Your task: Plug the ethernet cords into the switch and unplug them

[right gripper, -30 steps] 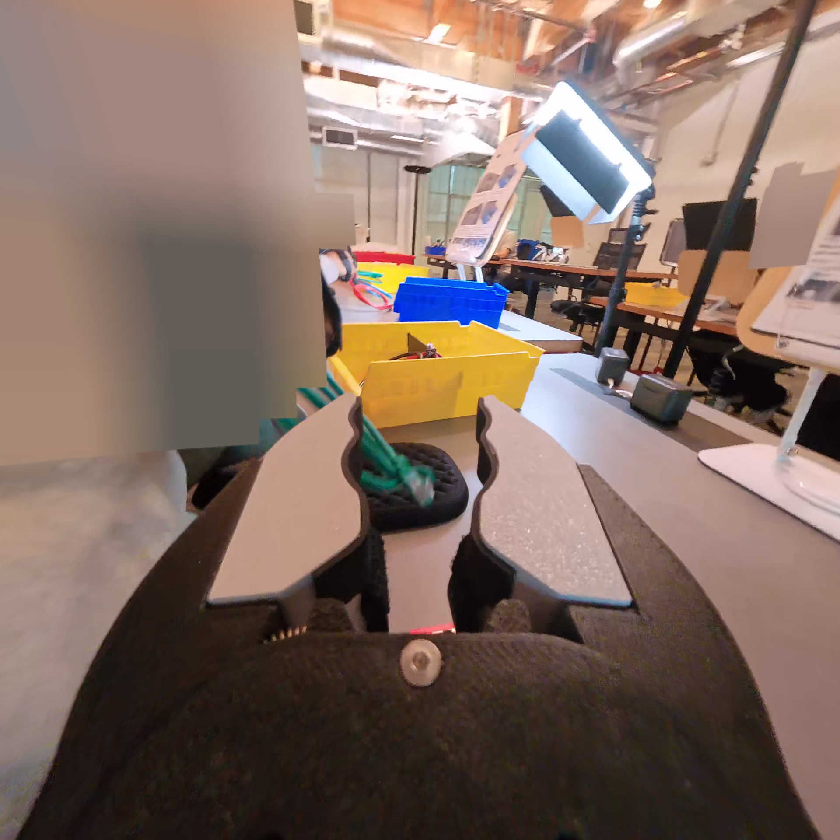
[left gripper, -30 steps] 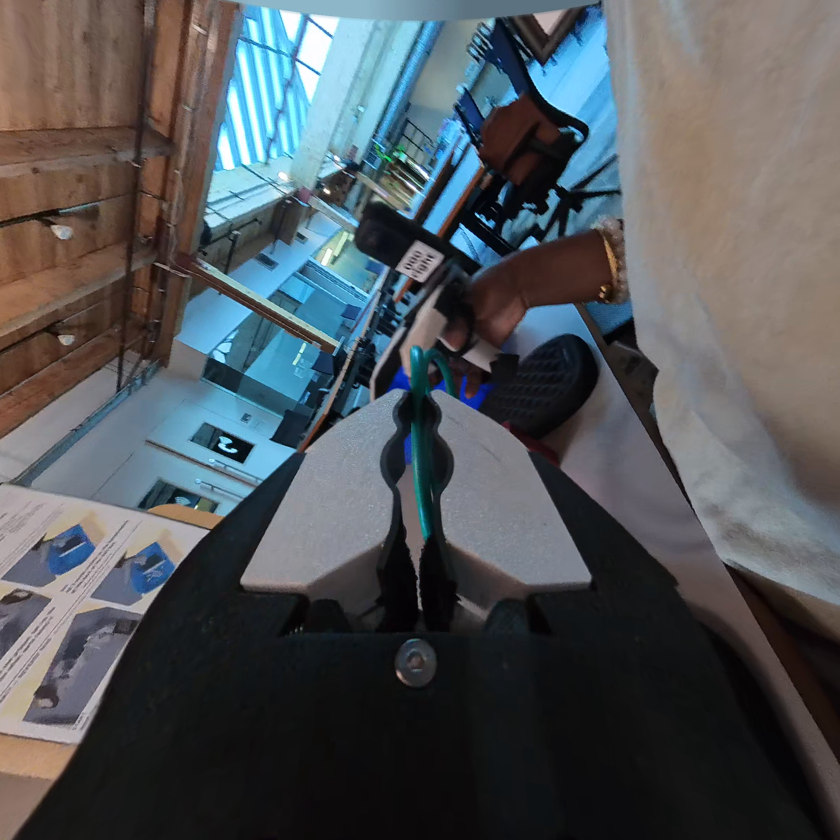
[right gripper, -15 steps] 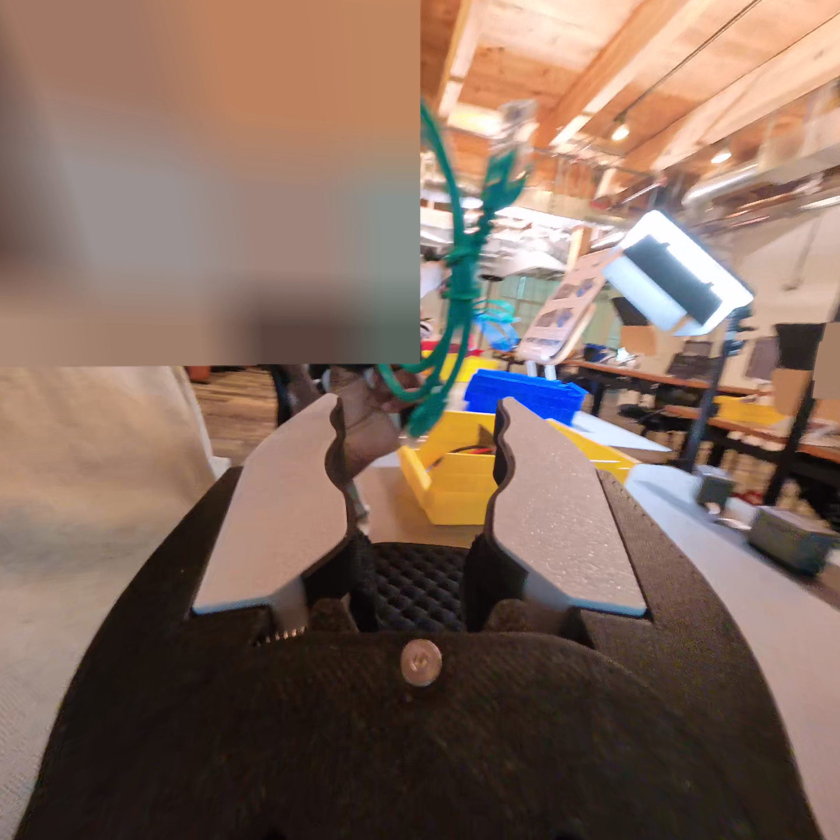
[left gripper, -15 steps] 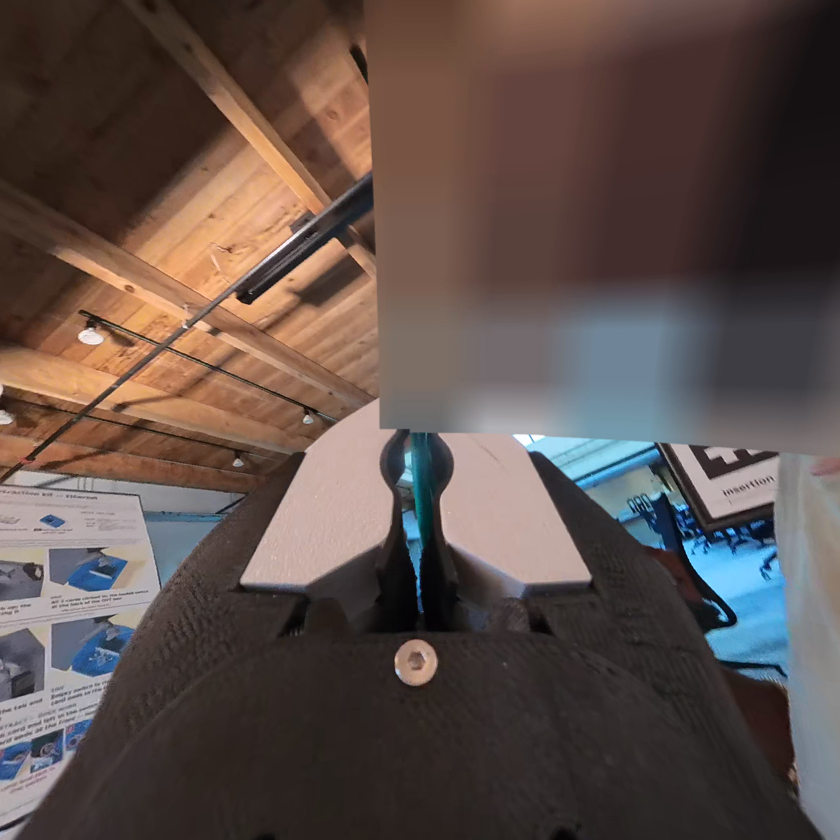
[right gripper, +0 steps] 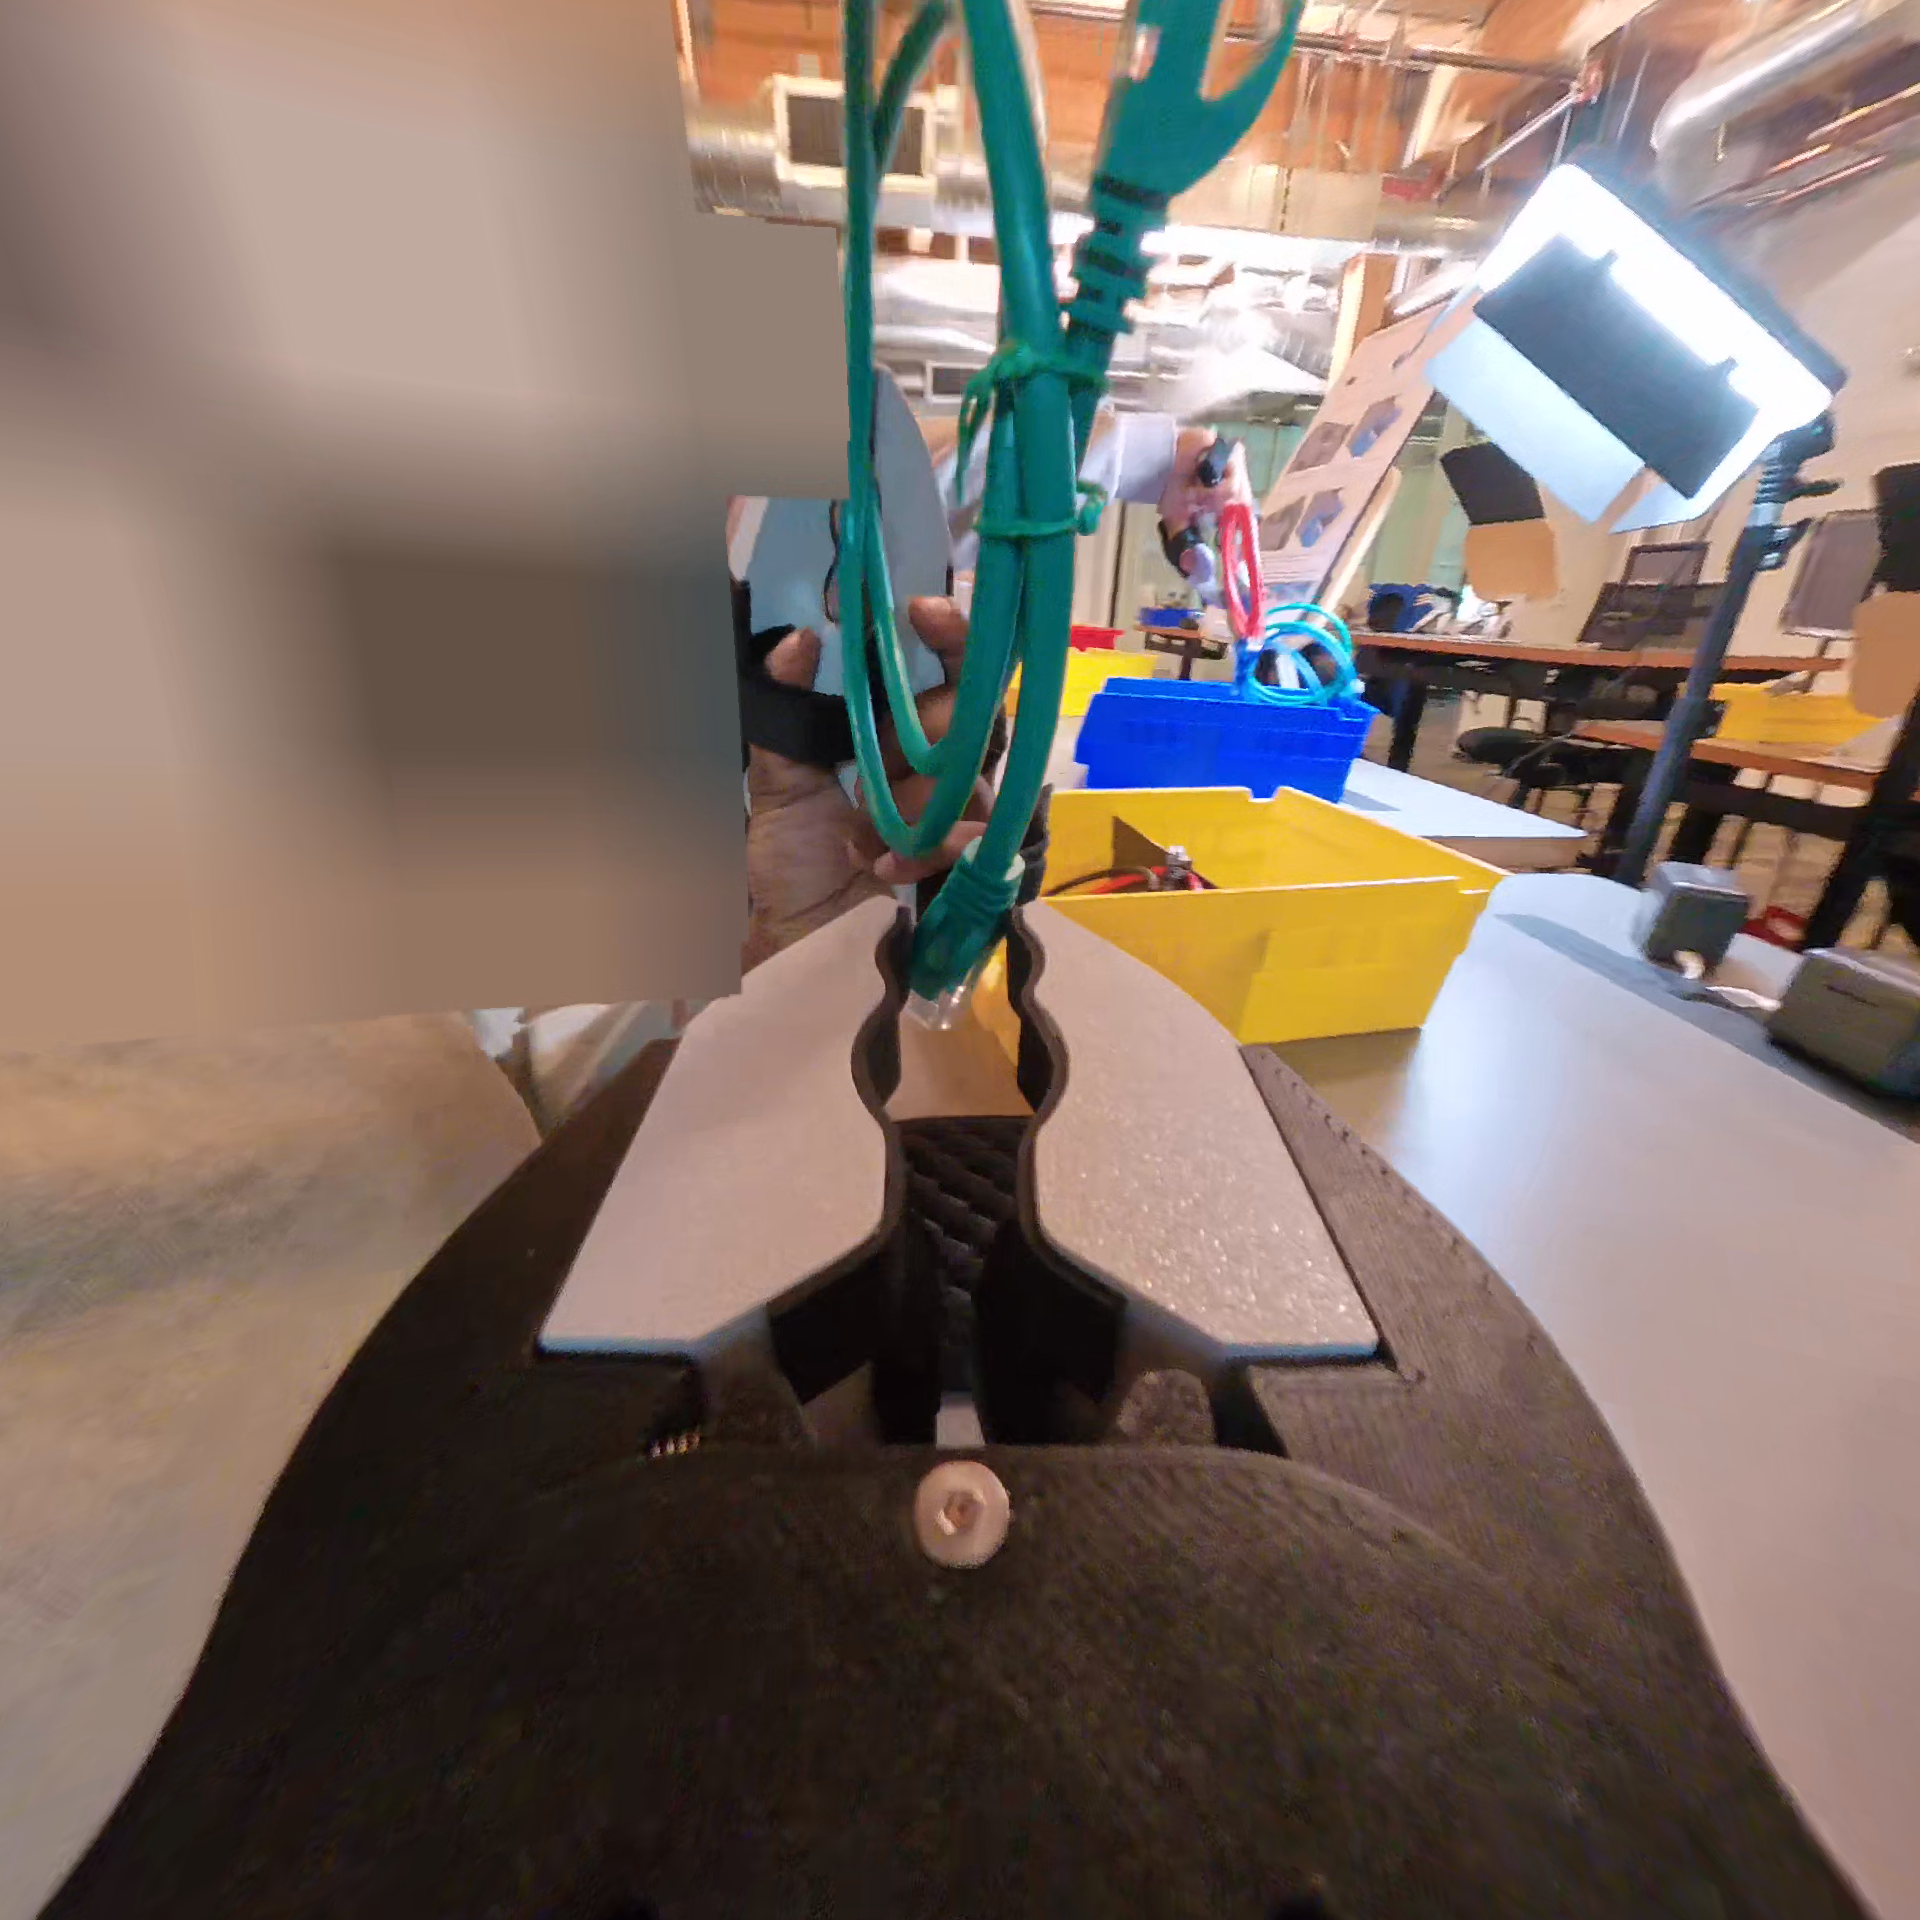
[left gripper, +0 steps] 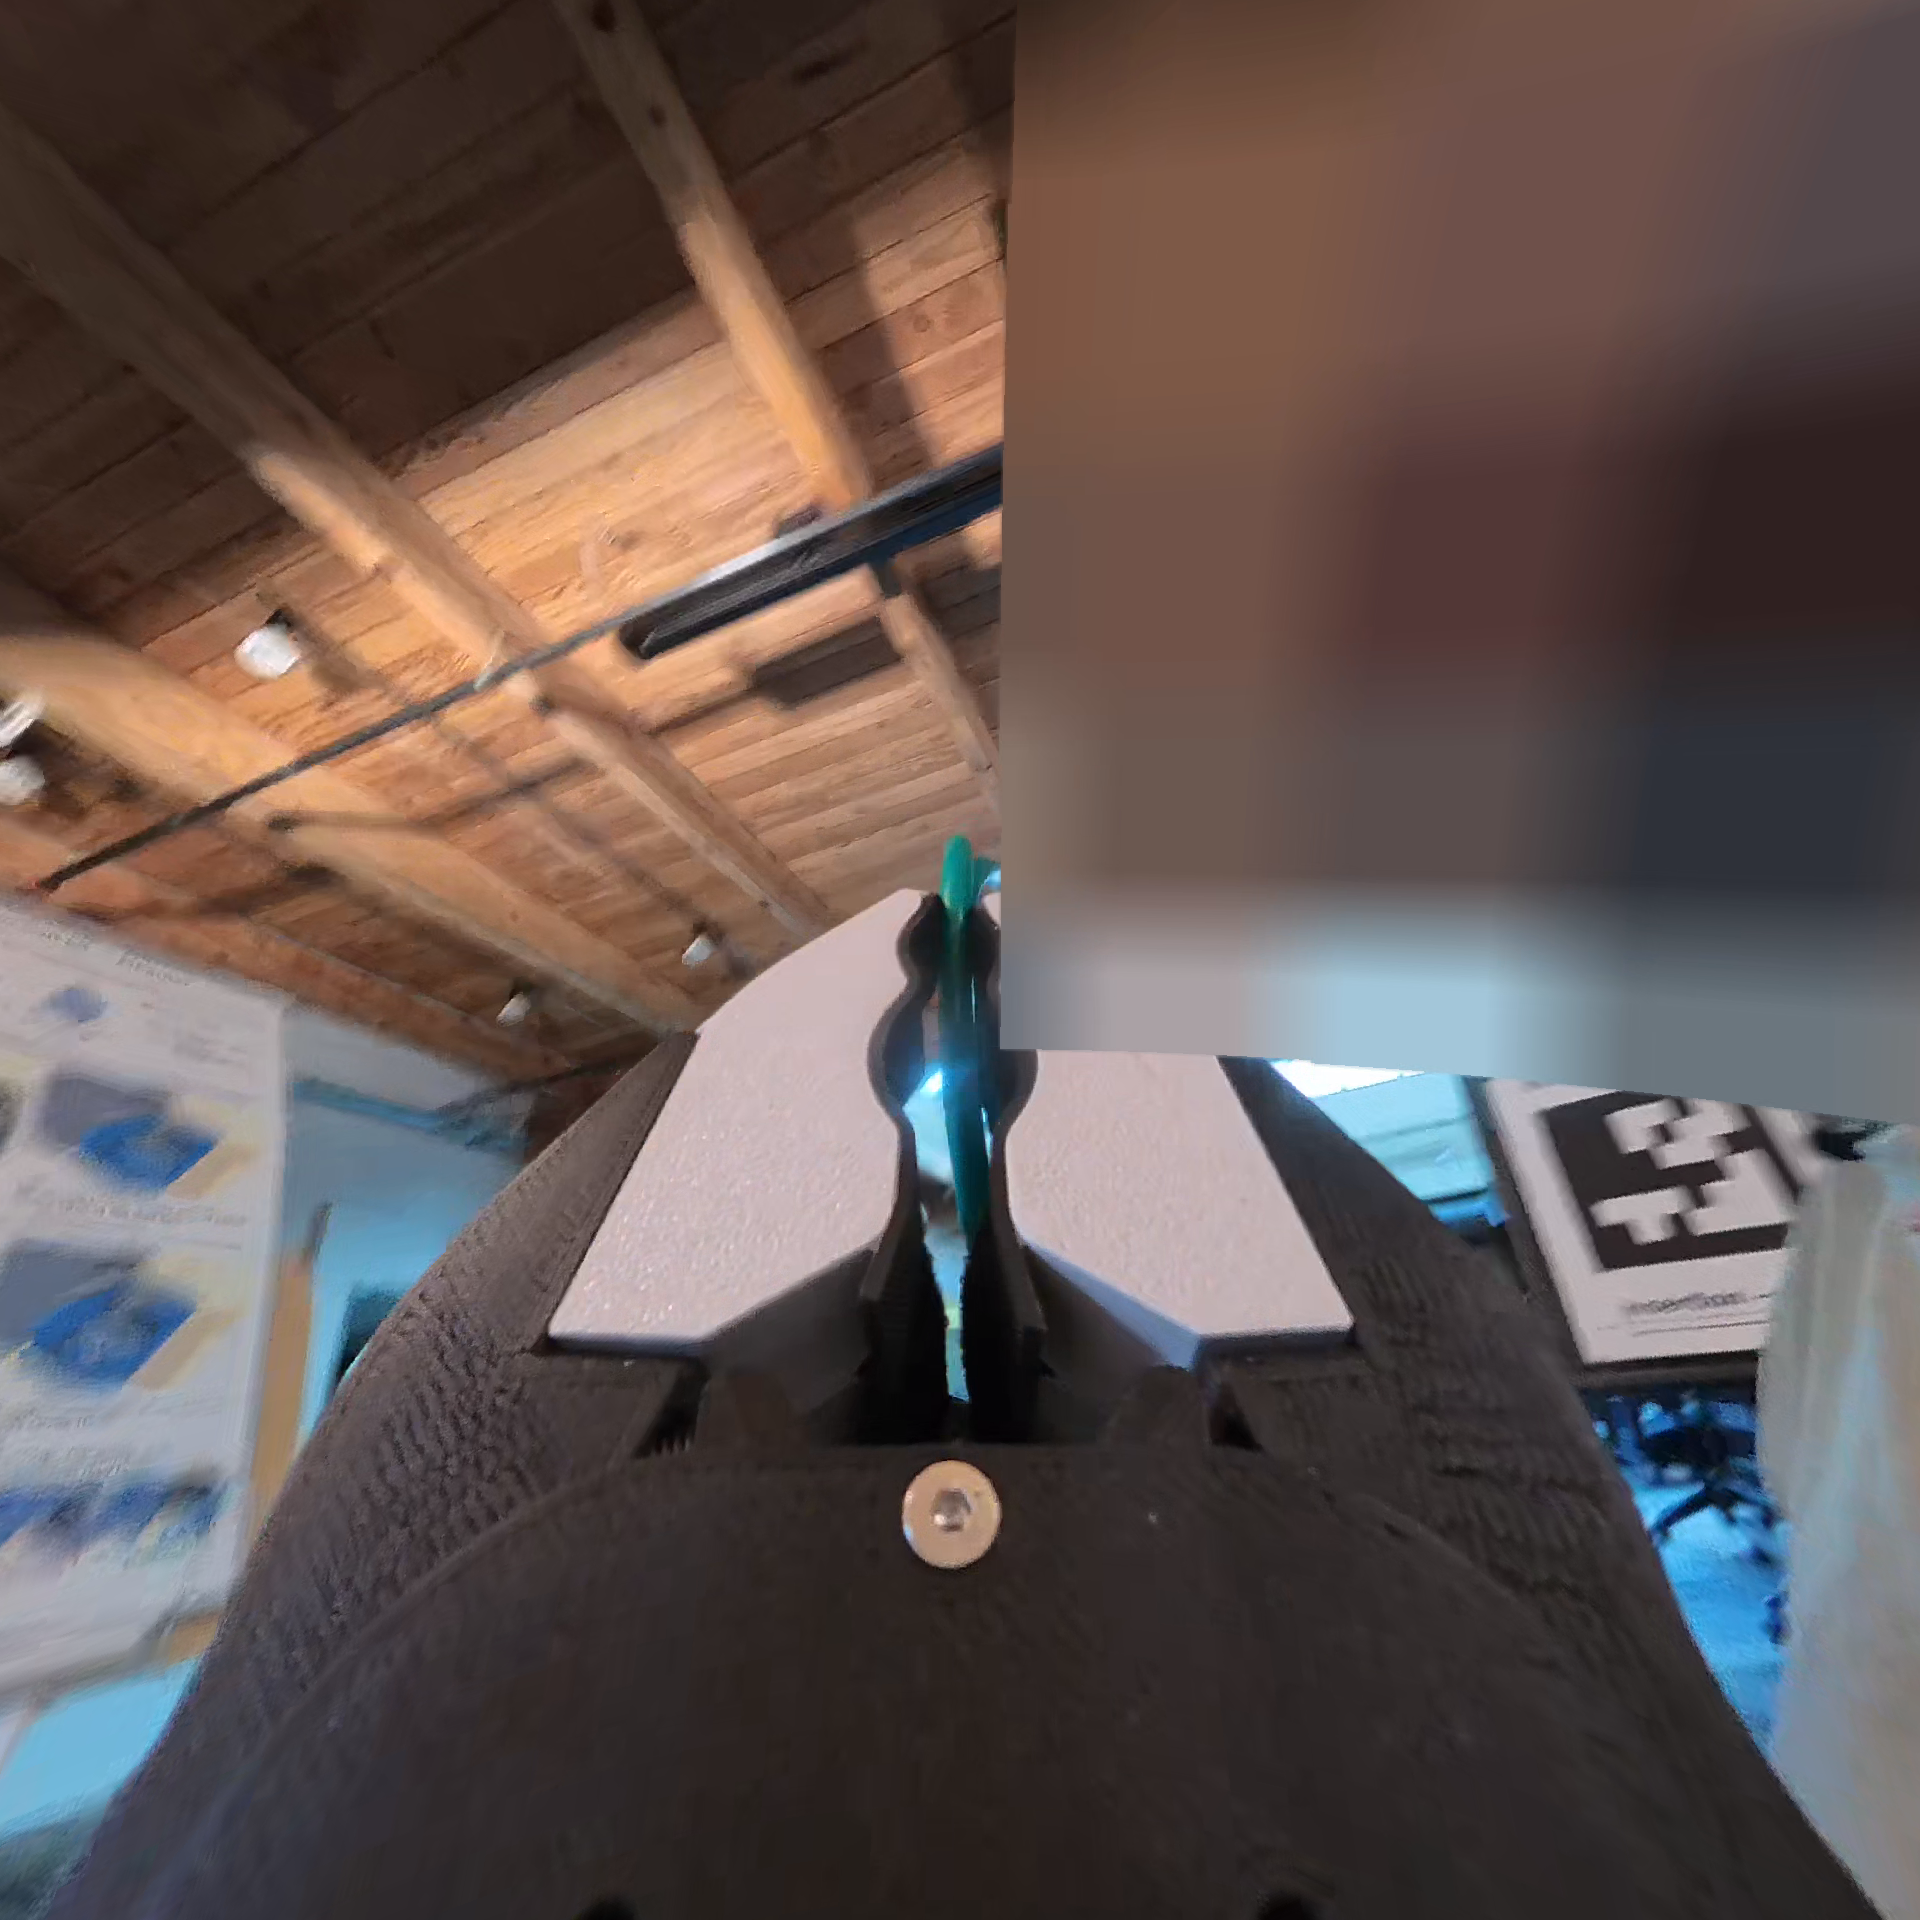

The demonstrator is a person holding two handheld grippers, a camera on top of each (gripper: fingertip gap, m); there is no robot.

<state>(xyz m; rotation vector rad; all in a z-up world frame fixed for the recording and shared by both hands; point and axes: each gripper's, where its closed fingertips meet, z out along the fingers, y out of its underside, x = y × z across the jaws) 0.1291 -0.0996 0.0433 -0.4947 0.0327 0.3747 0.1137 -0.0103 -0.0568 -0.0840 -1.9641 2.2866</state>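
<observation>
While the left claw pinches the green cord, its plug hangs between the part-open right claw's tips, unheld.

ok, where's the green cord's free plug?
Right wrist view, centre: the green cord dangles, its clear plug between the right gripper tips, before the yellow bin.

Left wrist view looks steeply upward along its own fingers, the wooden ceiling filling the top, a poster board at left. Right wrist view sits low and close over the grey table, facing level across to the yellow bin and blue bin. Both views share the green ethernet cord, right up close.
</observation>
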